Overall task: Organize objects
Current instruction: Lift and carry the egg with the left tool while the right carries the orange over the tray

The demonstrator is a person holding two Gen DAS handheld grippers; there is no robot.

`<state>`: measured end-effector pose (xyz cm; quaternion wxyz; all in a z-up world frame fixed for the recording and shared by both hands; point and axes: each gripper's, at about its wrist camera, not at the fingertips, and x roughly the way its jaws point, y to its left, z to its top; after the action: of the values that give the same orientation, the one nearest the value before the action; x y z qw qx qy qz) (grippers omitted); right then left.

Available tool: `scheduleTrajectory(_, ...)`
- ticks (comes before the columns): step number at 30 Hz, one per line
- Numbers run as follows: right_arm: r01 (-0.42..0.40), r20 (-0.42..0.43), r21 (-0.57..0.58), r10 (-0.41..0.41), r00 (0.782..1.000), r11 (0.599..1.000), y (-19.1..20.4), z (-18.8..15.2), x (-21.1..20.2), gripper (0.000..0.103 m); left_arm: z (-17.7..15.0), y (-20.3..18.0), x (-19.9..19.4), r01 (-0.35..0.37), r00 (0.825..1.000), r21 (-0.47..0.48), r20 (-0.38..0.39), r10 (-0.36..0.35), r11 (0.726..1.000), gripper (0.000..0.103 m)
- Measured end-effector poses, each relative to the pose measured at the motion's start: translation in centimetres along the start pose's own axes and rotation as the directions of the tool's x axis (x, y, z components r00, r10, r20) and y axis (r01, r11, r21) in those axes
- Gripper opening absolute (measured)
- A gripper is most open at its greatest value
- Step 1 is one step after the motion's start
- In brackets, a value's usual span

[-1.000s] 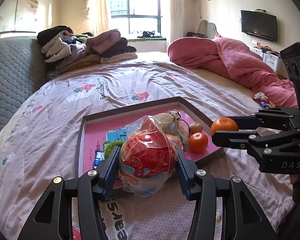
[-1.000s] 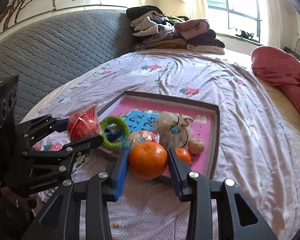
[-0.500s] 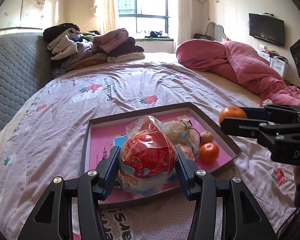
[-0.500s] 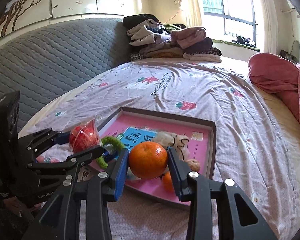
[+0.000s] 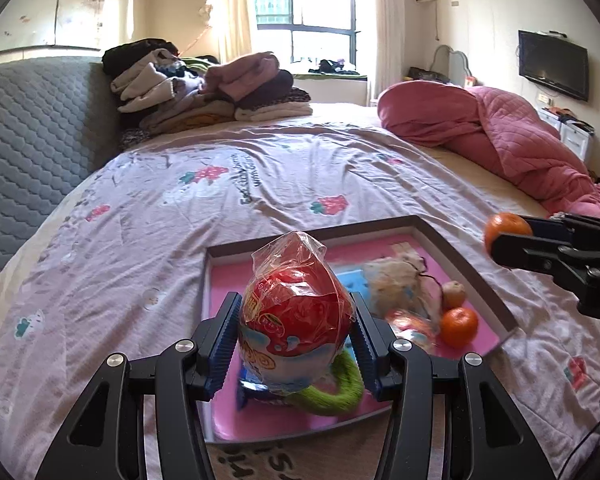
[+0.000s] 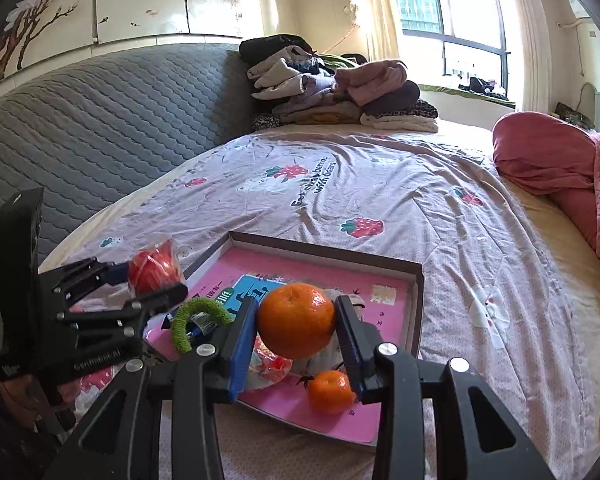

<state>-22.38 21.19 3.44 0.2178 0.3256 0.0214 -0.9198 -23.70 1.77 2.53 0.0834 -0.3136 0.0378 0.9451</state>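
L gripper [image 5: 296, 346] clamped on the wrapped red egg snack [image 5: 294, 314], blue pads tight on both sides, held up over the near edge of the tray [image 5: 464, 252]. R gripper [image 6: 296, 340] pinching the big orange [image 6: 297, 321] between its pads, hovering above the tray's near side w/ fingers pointing toward the headboard [image 6: 100, 120]. Inside the tray: green ring [image 6: 192, 318], smaller orange [image 6: 331, 391], pale drawstring pouch [image 5: 396, 286], small brownish fruit [image 5: 454, 294], all on the pink liner. Writing: sheet [image 6: 340, 184] reads "...berries with bears", L gripper body shows "GenRobot.AI", blurry. Vs 0.5 s ago: both grippers have come in higher and closer over the tray, more of its floor in view; both holds unchanged.
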Motion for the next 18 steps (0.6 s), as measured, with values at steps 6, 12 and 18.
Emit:
scheduleTrajectory(6,0.017,-0.003,0.006,-0.017,1.000,1.000,-0.7,0.2,0.9,0.040,1.0,1.8,0.9,-0.044,0.999,0.000,-0.003,0.044,0.999,0.054)
scheduleTrajectory(12,0.035,0.001,0.007,-0.035,0.999,0.999,-1.6,0.4,1.5,0.040,1.0,3.0,1.8,-0.067,0.998,-0.016,-0.014,0.066,0.998,0.054)
scheduleTrajectory(18,0.052,-0.036,0.011,-0.052,0.998,0.999,-2.4,-0.2,3.0,0.040,0.4,2.8,2.7,-0.056,0.998,-0.016,-0.031,0.056,0.998,0.054)
